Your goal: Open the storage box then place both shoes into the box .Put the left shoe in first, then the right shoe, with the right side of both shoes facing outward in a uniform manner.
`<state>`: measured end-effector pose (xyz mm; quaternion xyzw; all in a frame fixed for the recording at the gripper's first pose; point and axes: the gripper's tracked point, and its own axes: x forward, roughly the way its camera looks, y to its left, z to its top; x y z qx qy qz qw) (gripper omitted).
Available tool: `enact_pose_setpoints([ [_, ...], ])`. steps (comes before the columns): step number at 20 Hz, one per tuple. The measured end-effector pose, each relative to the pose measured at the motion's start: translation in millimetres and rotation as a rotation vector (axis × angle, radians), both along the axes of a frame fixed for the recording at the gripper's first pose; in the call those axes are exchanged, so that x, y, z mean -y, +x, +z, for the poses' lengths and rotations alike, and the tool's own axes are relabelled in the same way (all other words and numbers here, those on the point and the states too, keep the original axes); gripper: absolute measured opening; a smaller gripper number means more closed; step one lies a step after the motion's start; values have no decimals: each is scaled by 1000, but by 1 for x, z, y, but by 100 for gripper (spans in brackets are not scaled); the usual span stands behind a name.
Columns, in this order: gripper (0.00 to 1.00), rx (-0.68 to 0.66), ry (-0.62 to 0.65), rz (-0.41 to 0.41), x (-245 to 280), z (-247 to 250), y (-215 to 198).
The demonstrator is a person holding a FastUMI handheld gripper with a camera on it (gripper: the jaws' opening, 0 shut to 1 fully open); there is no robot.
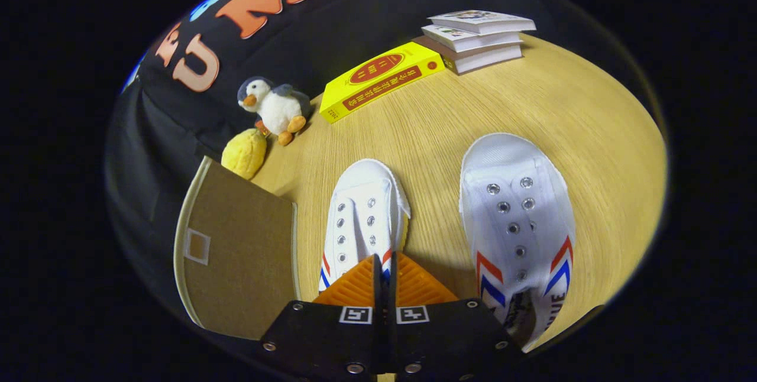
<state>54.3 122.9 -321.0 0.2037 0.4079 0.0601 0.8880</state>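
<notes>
Two white canvas shoes with red and blue side stripes lie on the wooden table [473,110], toes pointing away from me. One shoe [358,210] lies just ahead of my fingers, which cover its heel end. The other shoe [517,216] lies to the right of the fingers. A brown fabric storage box [236,252] with pale trim stands left of the fingers, its flap lying shut. My gripper [384,261] is shut, fingers pressed together, hovering over the rear of the nearer shoe. I cannot tell whether they touch it.
A plush penguin [275,107] and a yellow plush lump [244,153] sit beyond the box at the table's edge. Farther back lie a yellow book [381,77] and a stack of white books [476,39].
</notes>
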Motion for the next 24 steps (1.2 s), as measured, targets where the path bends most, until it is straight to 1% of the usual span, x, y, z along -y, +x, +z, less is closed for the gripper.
enact_pose_setpoints([
  [3, 0, 24, -8, -2, 2, 9, -3],
  [6, 0, 37, 54, -6, -9, 26, -7],
  [9, 0, 42, 73, -18, -12, 34, -12],
  [12, 0, 78, 189, -38, -28, 71, -15],
  [14, 0, 133, 201, -32, -35, 104, -15],
  [17, 0, 219, 201, -17, -50, 158, -15],
  [20, 0, 280, 233, 20, -83, 205, -20],
  [22, 0, 286, 235, 55, -114, 216, -26],
  [24, 0, 287, 240, 95, -149, 217, -28],
])
